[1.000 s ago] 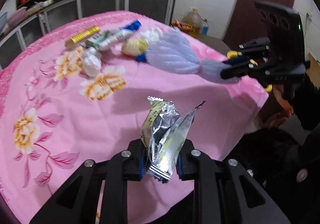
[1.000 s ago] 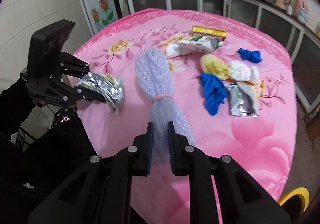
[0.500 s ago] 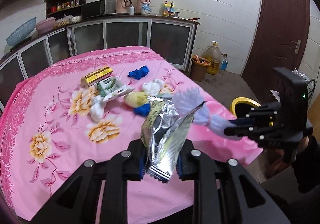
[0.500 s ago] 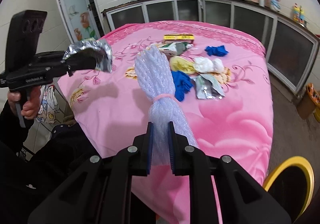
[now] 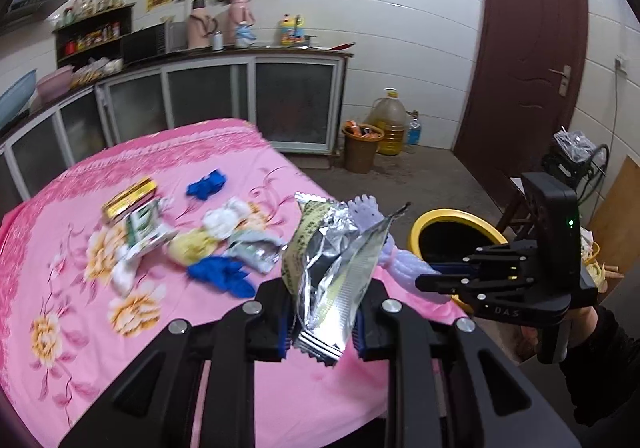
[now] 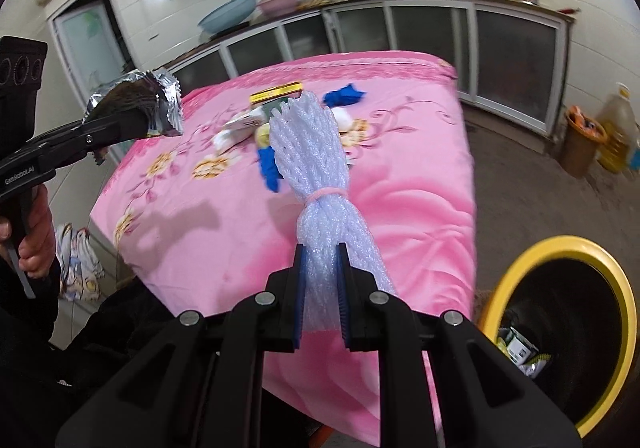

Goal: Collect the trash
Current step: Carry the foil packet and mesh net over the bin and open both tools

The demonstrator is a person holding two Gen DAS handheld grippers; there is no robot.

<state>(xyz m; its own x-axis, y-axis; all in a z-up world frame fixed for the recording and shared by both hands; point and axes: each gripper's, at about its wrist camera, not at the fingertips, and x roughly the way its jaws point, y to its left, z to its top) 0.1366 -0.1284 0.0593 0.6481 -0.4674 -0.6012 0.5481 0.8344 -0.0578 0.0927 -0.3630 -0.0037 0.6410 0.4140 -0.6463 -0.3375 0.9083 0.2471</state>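
Where the kitchen's white tiled walls meet a run of grey glass-fronted cabinets (image 5: 292,100), a table (image 5: 72,360) under a pink flowered cloth fills the middle of the room, and it serves as the landmark. Beyond the table's far corner stand a brown bin (image 5: 362,146) and a big oil jug (image 5: 390,124) near a dark red door (image 5: 532,60). Just beside the table's near corner, on the floor, sits a black bin with a yellow rim (image 6: 560,248), some packaging already inside.

Compared with a second ago, both wrist views have lifted and swung off the table toward the yellow-rimmed bin, which was barely in sight then; much more of the walls and shelves shows.

On the table remains a loose cluster: a yellow box (image 5: 130,198), a green-and-white packet (image 5: 148,228), two blue gloves (image 5: 208,184), white and yellow wads, and a flat silver wrapper (image 5: 256,252).

The left gripper (image 5: 324,322) pinches a crinkled silver foil wrapper (image 5: 332,276) with yellow-green print, its torn top standing upright over the table's near edge. The right gripper (image 6: 322,296) is pressed together on the tail of a pale lilac foam net (image 6: 312,152), bunched by a pink band, held above the table's near corner, close to the yellow-rimmed bin.
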